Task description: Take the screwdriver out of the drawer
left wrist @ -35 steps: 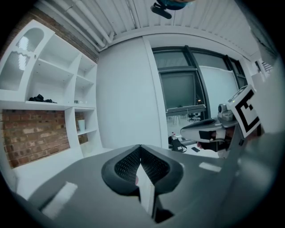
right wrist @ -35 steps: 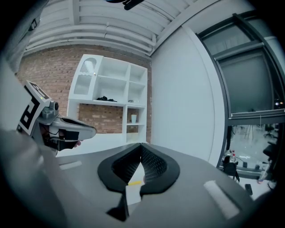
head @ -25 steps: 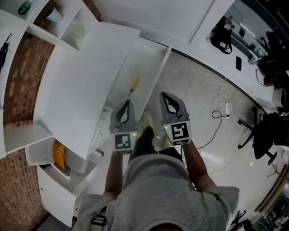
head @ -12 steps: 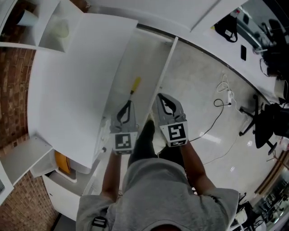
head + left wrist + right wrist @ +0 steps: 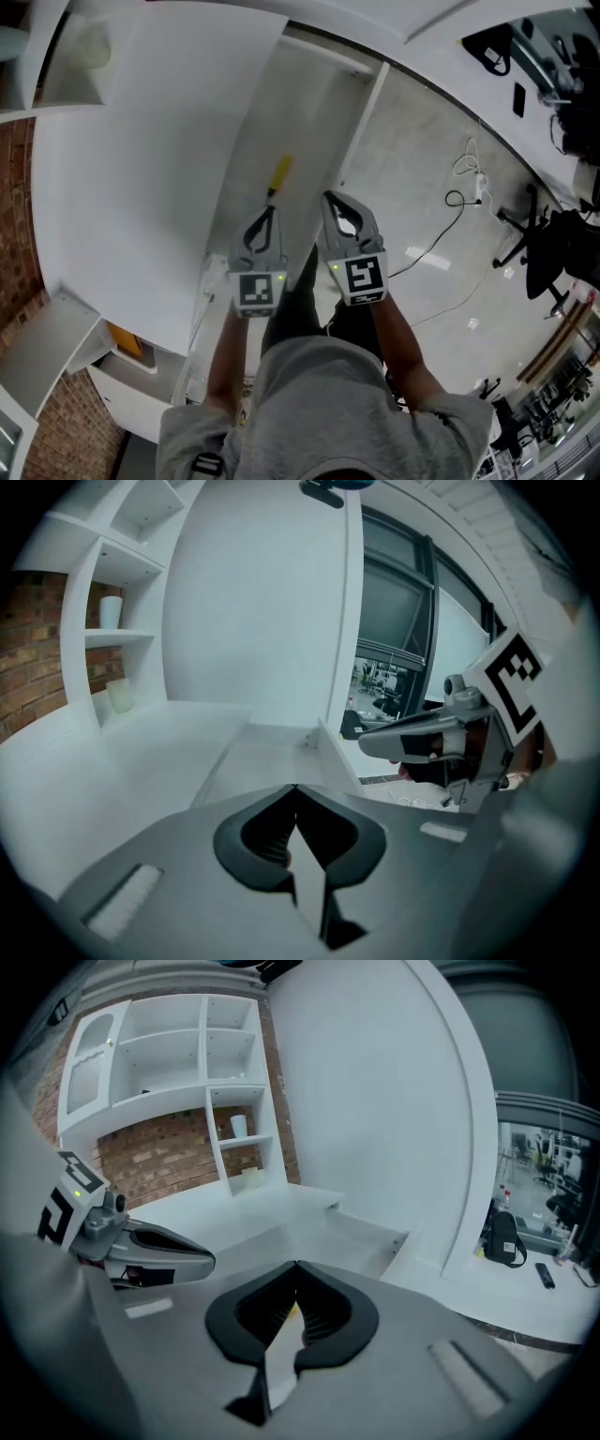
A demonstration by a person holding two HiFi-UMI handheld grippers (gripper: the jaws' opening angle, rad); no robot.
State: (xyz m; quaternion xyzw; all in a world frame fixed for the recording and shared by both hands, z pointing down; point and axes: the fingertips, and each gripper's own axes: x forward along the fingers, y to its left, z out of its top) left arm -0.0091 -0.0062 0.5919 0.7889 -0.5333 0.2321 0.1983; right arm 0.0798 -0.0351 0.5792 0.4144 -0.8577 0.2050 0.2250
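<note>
Head view, looking steeply down: the drawer [image 5: 314, 112] stood pulled out from under the white countertop [image 5: 141, 178], and the screwdriver [image 5: 278, 175] lay inside it on the drawer bottom, yellow handle farther away, thin shaft pointing back toward the person. The left gripper [image 5: 267, 212] hung over the drawer with its fingers together, tips just short of the shaft's near end; I could not tell whether they touched it. The right gripper [image 5: 330, 198] was beside it, over the drawer's right wall, fingers likewise closed and empty. A white cable [image 5: 466, 180] lay on the pale floor [image 5: 422, 225] to the right.

Left gripper view: the two fingers met at their tips [image 5: 296, 788] with nothing between them. Beyond lay the open drawer [image 5: 267, 757], and the right gripper [image 5: 422, 738] showed off to the side. A white cup [image 5: 111, 611] stood on the shelves at far left.

Right gripper view: the fingers were pressed together, holding nothing. The left gripper [image 5: 141, 1246] sat alongside, with the shelves [image 5: 187, 1054] and the brick wall [image 5: 159, 1162] behind.
</note>
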